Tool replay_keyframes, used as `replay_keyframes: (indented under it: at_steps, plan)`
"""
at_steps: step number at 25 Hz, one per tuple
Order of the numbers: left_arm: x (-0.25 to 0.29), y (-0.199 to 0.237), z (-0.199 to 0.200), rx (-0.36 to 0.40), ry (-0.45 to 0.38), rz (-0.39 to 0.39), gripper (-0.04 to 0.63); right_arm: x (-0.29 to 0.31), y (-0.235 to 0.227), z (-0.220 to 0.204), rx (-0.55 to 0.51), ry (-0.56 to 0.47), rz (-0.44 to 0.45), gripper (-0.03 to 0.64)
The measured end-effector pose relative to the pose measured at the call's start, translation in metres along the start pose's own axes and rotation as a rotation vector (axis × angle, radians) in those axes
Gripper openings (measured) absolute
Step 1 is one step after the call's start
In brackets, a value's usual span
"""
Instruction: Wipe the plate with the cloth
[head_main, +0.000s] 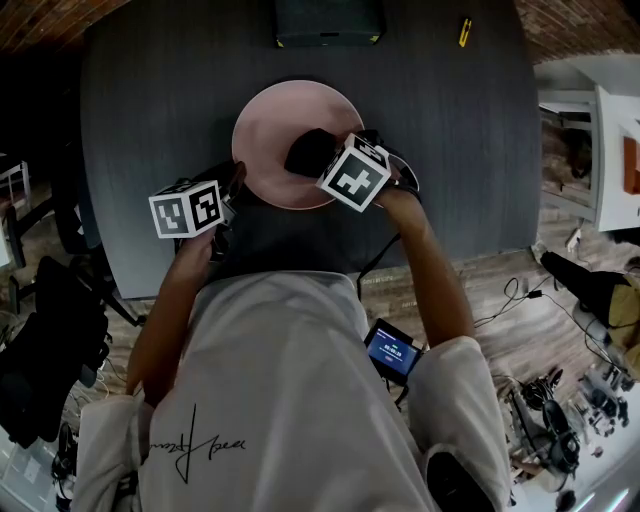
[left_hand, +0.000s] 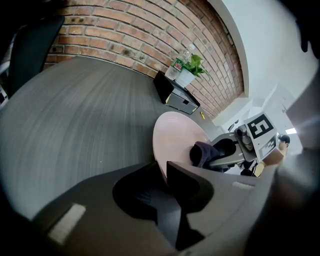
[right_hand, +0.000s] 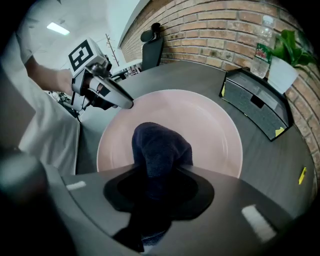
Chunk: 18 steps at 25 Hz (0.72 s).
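Note:
A pale pink plate (head_main: 270, 130) lies on the dark grey round table (head_main: 150, 110). My left gripper (head_main: 236, 190) is shut on the plate's near left rim (left_hand: 161, 167); the rim passes between its jaws. A dark navy cloth (right_hand: 161, 150) is bunched between the jaws of my right gripper (head_main: 318, 160), which is shut on it. The cloth (head_main: 308, 150) presses on the plate's near right part. In the right gripper view the plate (right_hand: 210, 125) fills the middle and the left gripper (right_hand: 127, 102) bites its left edge. From the left gripper view, the right gripper (left_hand: 222, 155) holds the cloth (left_hand: 202, 152) on the plate.
A dark box (head_main: 328, 22) stands at the table's far edge, with a small yellow object (head_main: 465, 32) to its right. A water bottle (right_hand: 262, 42) and a potted plant (right_hand: 285, 62) stand by the brick wall behind the box (right_hand: 255, 102). Cables and gear (head_main: 560, 420) litter the floor right.

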<state>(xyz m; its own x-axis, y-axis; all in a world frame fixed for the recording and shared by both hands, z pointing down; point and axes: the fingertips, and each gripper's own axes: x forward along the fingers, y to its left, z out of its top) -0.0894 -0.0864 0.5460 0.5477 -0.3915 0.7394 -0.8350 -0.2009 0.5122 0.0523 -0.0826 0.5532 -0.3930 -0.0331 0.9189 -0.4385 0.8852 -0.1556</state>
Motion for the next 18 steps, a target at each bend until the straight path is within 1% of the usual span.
replay_keyframes:
  at_steps: [6,10,14,18]
  plan:
    - [0.000,-0.001,0.001,0.011,-0.014,0.004,0.080,-0.001,-0.007,0.001,0.061,-0.065,-0.062,0.123]
    - [-0.004,-0.006,0.005,0.025,-0.044,0.002,0.094,-0.005,-0.010,0.004,0.073,-0.111,-0.114,0.121]
    - [-0.012,-0.006,0.006,0.025,-0.063,0.009,0.094,-0.011,-0.014,0.005,0.096,-0.146,-0.160,0.120]
    - [-0.021,-0.004,0.012,0.042,-0.097,0.040,0.093,-0.021,-0.020,0.008,0.162,-0.195,-0.203,0.120]
